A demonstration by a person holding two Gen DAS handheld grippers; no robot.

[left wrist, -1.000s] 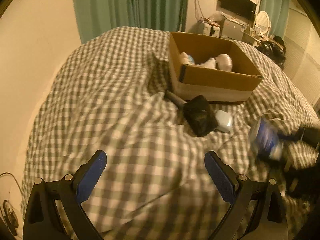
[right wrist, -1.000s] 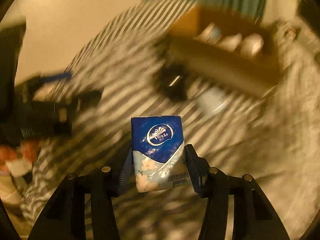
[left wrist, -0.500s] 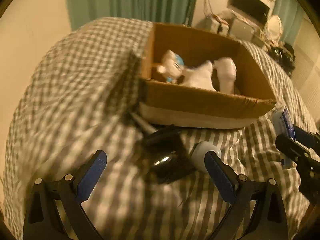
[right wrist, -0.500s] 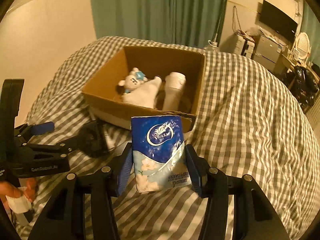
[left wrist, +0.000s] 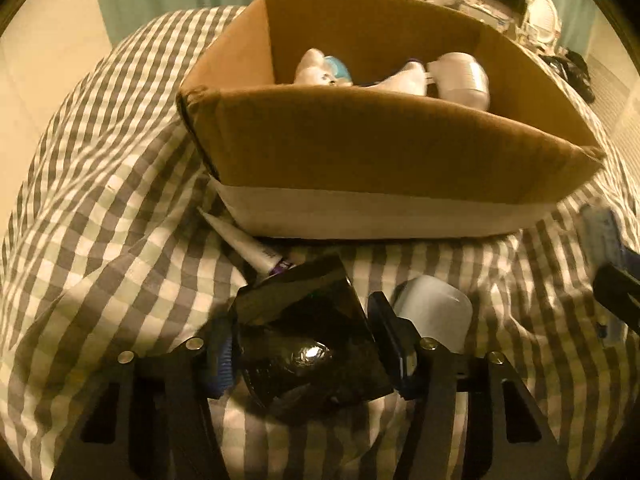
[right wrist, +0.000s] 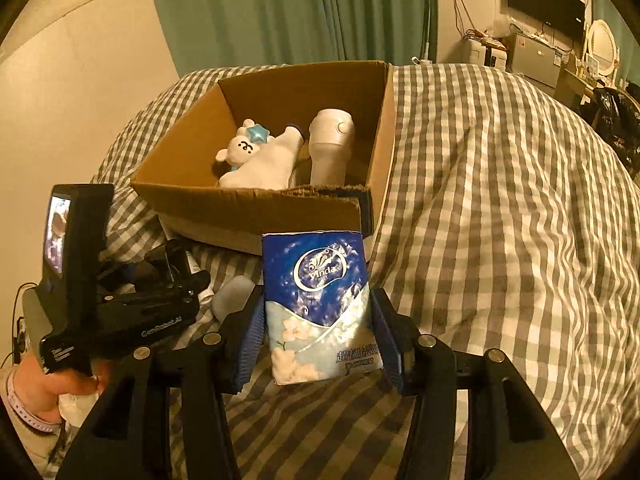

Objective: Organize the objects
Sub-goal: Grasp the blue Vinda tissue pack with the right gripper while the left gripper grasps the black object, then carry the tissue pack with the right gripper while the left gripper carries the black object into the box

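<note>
My left gripper (left wrist: 300,344) is shut on a shiny black packet (left wrist: 308,336) lying on the checked bedspread in front of a cardboard box (left wrist: 360,148). My right gripper (right wrist: 316,332) is shut on a blue Vinda tissue pack (right wrist: 320,300), held upright above the bed just before the box's near right corner (right wrist: 360,200). The box holds a white plush toy (right wrist: 260,156) and a white cylinder (right wrist: 332,144). A white tube (left wrist: 244,240) and a pale round container (left wrist: 432,308) lie beside the black packet.
The checked bedspread (right wrist: 500,220) covers the whole bed. Green curtains (right wrist: 288,12) hang behind the box. A TV and cluttered desk (right wrist: 540,40) stand at the far right. The left gripper's body and the hand holding it show in the right wrist view (right wrist: 120,312).
My left gripper moved forward to the black packet and closed on it. My right gripper carried the tissue pack closer to the box.
</note>
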